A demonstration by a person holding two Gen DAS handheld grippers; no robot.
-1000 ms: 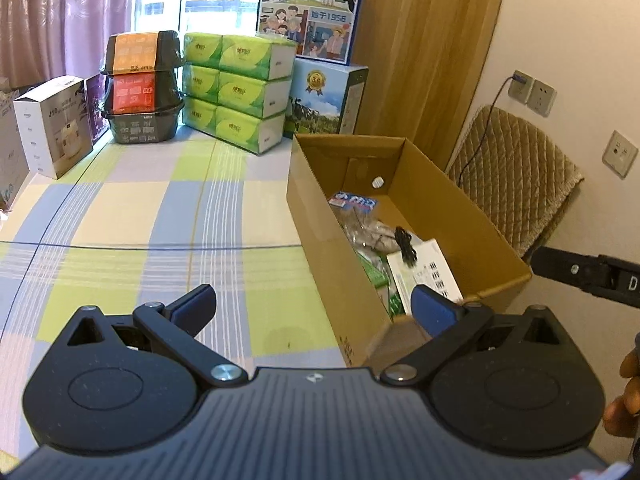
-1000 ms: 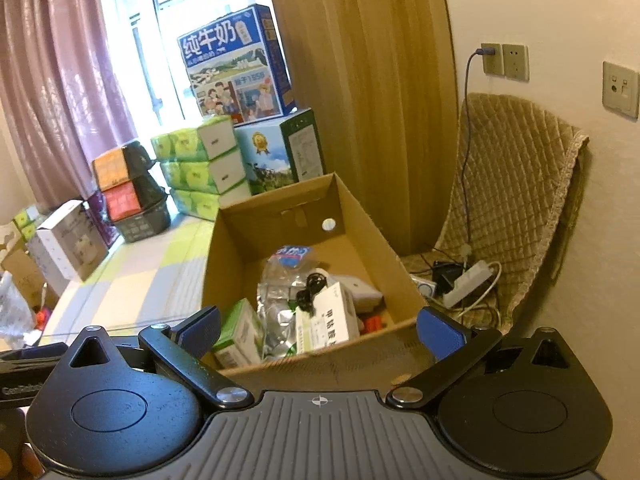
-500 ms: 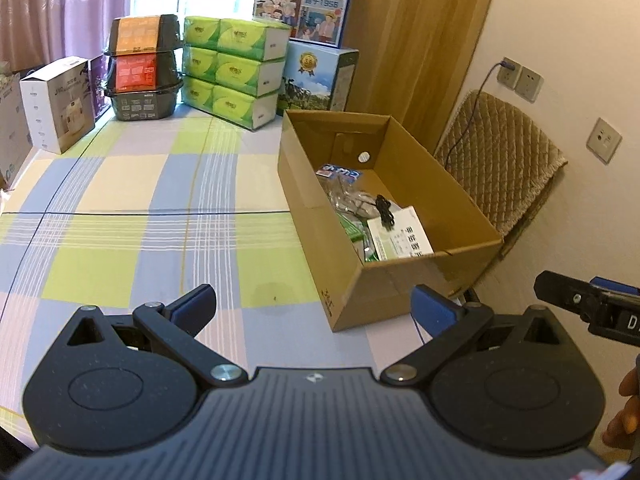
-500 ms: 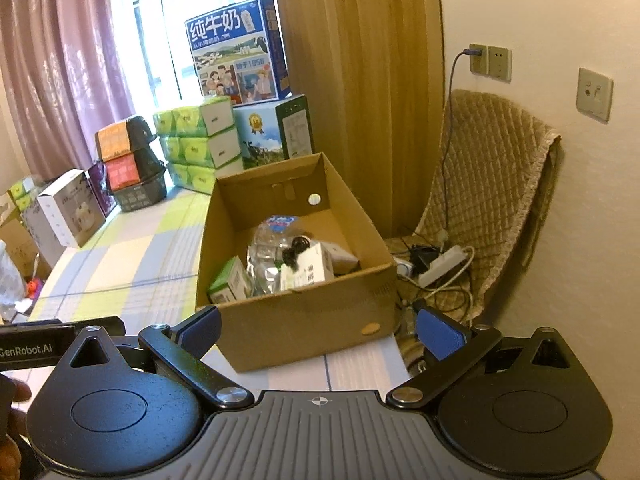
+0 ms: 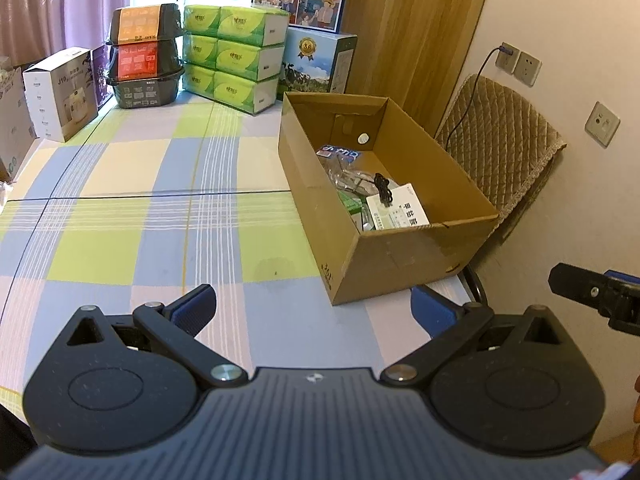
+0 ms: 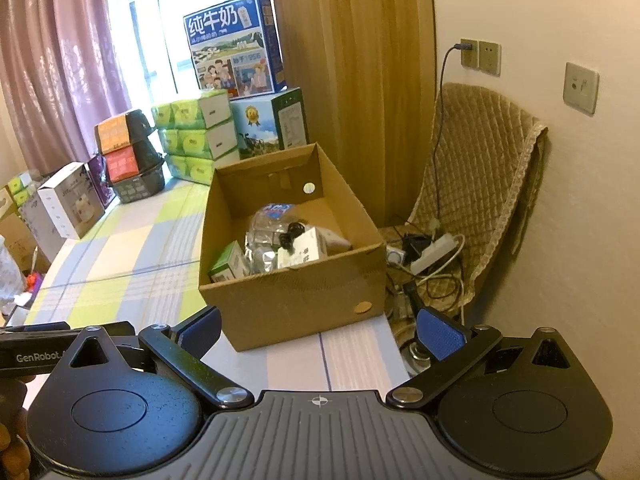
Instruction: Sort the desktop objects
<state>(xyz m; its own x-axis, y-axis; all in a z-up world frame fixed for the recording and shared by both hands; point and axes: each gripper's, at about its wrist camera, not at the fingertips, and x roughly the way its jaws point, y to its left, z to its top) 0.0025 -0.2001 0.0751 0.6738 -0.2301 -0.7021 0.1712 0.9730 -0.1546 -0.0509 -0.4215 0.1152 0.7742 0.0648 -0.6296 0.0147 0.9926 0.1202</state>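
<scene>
Nearest in, the left gripper (image 5: 313, 312) is hovering with its blue-padded fingers spread wide and nothing between them, and the right gripper (image 6: 319, 330) is doing just the same, wide and empty. The edge of the left tool is poking into the right wrist view at far left, with part of a hand (image 6: 10, 446) showing beneath it.

Just ahead of both grippers, the checked green, blue and cream tablecloth (image 5: 168, 216) is lying bare of loose items as far as either view shows. Ahead and slightly right of the left gripper, straight ahead of the right one, the open brown cardboard box (image 6: 296, 292) is sitting at the table's corner, holding the sorted things: a white printed carton (image 5: 398, 213), a small green-and-white box (image 6: 230, 264), clear and silvery plastic packets (image 6: 262, 240) and a black coiled cable (image 5: 382, 188). Judging from that, the sorting is looking finished or very nearly so.

Farther off, stacked green tissue packs (image 5: 236, 56), milk cartons and a white appliance box are lining the window side; whether those count as items to sort is unclear. The box's near wall is hiding what lies at the bottom, and the packets' contents are too jumbled to read.
</scene>
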